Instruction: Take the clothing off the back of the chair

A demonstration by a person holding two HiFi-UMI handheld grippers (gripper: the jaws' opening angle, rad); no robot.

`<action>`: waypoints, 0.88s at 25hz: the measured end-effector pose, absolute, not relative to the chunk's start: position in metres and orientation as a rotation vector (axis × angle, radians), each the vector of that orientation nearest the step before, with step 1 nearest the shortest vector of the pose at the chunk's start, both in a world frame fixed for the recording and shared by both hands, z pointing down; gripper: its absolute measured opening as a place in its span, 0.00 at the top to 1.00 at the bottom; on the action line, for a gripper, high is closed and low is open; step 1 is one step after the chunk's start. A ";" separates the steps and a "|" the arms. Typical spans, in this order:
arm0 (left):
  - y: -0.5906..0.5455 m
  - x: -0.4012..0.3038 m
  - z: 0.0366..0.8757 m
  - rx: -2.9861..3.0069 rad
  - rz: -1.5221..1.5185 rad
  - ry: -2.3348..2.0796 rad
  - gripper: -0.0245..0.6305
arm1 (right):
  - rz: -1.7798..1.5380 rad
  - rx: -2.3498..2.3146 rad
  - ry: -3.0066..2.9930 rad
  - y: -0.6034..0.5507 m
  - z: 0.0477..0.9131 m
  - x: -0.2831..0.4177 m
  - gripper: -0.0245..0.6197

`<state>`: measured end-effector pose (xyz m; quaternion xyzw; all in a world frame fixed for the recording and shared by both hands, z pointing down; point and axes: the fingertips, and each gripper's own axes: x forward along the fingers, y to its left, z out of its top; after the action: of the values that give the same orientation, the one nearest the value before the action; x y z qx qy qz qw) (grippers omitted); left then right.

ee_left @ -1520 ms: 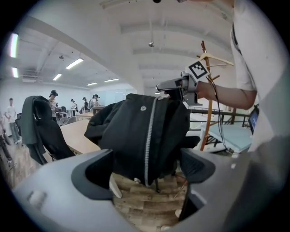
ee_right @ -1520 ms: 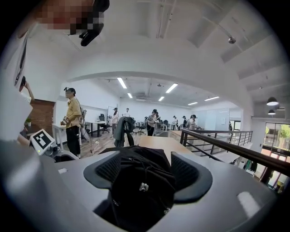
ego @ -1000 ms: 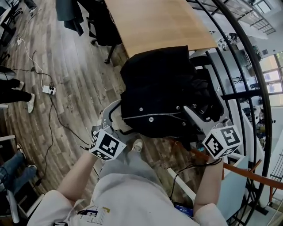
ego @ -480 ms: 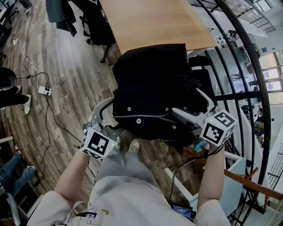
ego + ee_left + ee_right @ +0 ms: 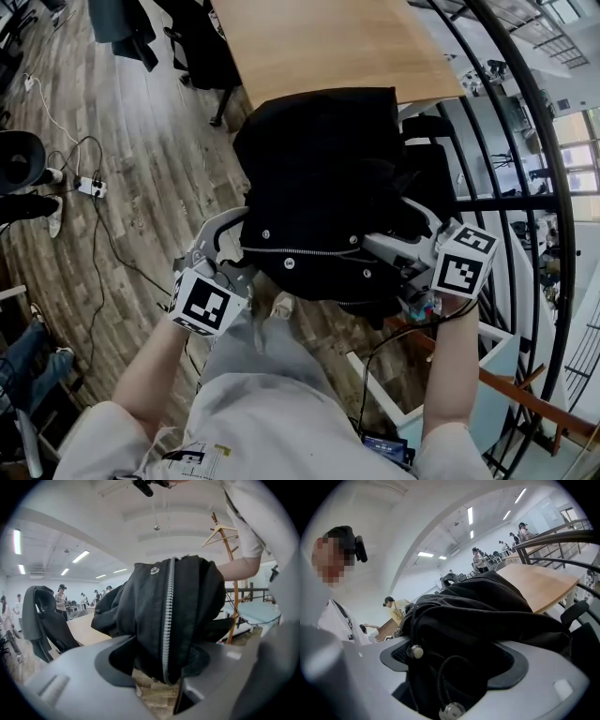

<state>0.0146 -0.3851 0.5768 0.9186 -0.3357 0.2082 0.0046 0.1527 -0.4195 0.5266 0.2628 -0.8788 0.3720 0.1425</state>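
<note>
A black jacket (image 5: 319, 187) with a white zip and snaps hangs over a chair back that it hides, in front of a wooden table (image 5: 319, 47). My left gripper (image 5: 246, 246) is at the jacket's lower left edge. Its jaws are closing, with the zip edge (image 5: 168, 620) pinched between the pads of the left gripper (image 5: 157, 667). My right gripper (image 5: 389, 230) is at the lower right of the jacket. The right gripper (image 5: 454, 667) has wide jaws that are closing round a bunch of jacket (image 5: 487, 620) with a drawcord.
Black chair parts (image 5: 429, 131) stick out to the right of the jacket. A curved black railing (image 5: 525, 141) runs close on the right. A power strip (image 5: 92, 187) with cables lies on the wood floor at left. Another chair with clothing (image 5: 187, 37) stands at the top left.
Both grippers have moved in onto the jacket's lower edge. The left jaws have narrowed on the zip edge. The right gripper has dropped and rolled, with fabric now between its jaws.
</note>
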 end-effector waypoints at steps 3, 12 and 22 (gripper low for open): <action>-0.385 0.014 0.571 2.890 0.650 -1.077 0.68 | 1.089 0.739 -2.563 -0.416 0.523 0.157 0.32; -0.385 0.002 0.543 2.870 0.610 -1.191 0.77 | 0.915 0.898 -2.612 -0.402 0.490 0.163 0.74; -0.386 -0.014 0.494 2.822 0.437 -1.297 0.82 | 0.790 1.059 -2.665 -0.388 0.451 0.164 0.82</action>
<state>-0.0143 -0.3855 0.4937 0.8998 -0.4134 0.1393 0.0025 0.1640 -0.3877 0.4507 0.3548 -0.8929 0.2645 0.0835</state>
